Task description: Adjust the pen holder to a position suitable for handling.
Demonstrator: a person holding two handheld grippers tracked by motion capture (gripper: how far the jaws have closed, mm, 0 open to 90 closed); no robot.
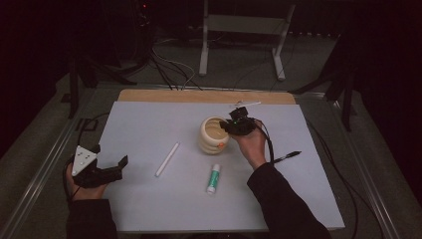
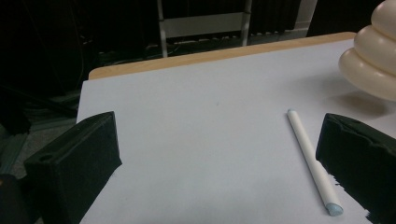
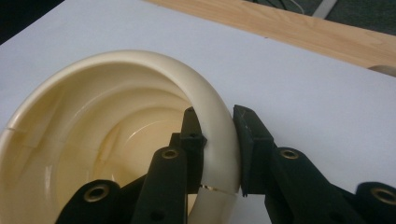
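we have the cream pot (image 1: 214,135) gripped: our right claw (image 3: 219,140) pinches its rim. the white stick (image 1: 167,159) left of the pot lies ungrasped; our left claw (image 2: 219,154) gapes wide, farther left.

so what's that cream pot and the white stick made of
The cream pot, its rim clamped by the right gripper, looks like glazed ceramic or glossy plastic: smooth ribbed wall, soft shine, a fine crack line at the rim. The white stick looks like matte plastic or paper, with pale blue ends.
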